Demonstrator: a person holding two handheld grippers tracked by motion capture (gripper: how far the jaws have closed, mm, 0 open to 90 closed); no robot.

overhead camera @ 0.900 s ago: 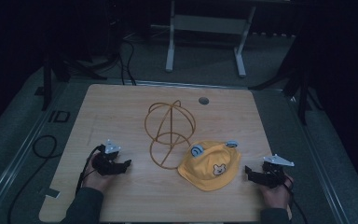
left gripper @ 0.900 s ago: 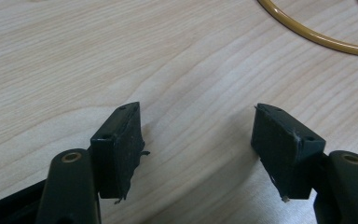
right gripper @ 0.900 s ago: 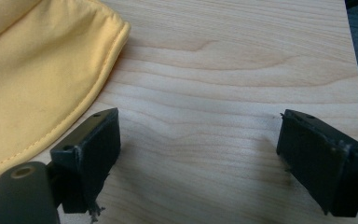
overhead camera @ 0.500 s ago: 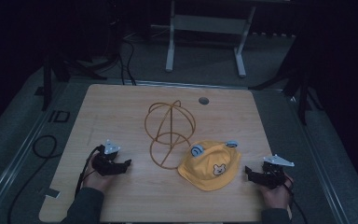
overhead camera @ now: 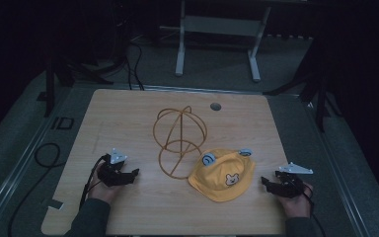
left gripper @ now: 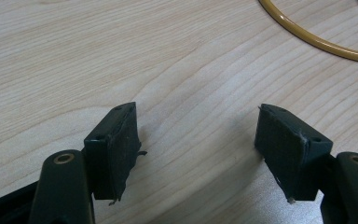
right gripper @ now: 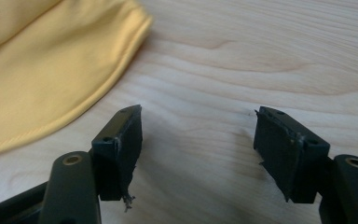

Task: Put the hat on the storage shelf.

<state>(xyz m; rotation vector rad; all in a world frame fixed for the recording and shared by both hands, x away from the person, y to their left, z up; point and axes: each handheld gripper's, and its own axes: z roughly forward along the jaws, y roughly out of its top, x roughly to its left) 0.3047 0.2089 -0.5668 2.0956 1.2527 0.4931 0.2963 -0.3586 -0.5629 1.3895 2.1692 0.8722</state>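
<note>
Yellow cap (overhead camera: 223, 174), child-sized, with a bear patch on the front and two small blue ear-like tabs along the top; lying flat, brim toward the person, on the right half of the wooden table (overhead camera: 128, 113), close to the near edge. Touching or just overlapping the lower ring of the wire stand (overhead camera: 179, 140) at its left; cannot tell which from above. Stand: thin orange-brown wire, a flat hoop on the tabletop with a domed cage of hoops rising from it, set at the middle of the table, probably meant as a form for carrying headwear, hence kept upright and within reach of both hands. Right tongs (overhead camera: 272, 183): resting low at the near right corner, pointed at the cap's brim, parted and holding nothing; in the right gripper view (right gripper: 198, 140), bare wood between the jaws and the cap's stitched hem (right gripper: 74, 88) just ahead to one side, apart from the pads. Left tongs (overhead camera: 128, 175): resting at the near left, aimed toward the stand, likewise parted and empty; in the left gripper view (left gripper: 198, 140), only wood grain between the jaws, with a curve of the stand's base hoop (left gripper: 317, 37) farther off. Both tongs placed symmetrically either side of the work, seemingly a ready position before a two-sided lift. Small round grey grommet (overhead camera: 215, 106) near the far edge, unused.
</note>
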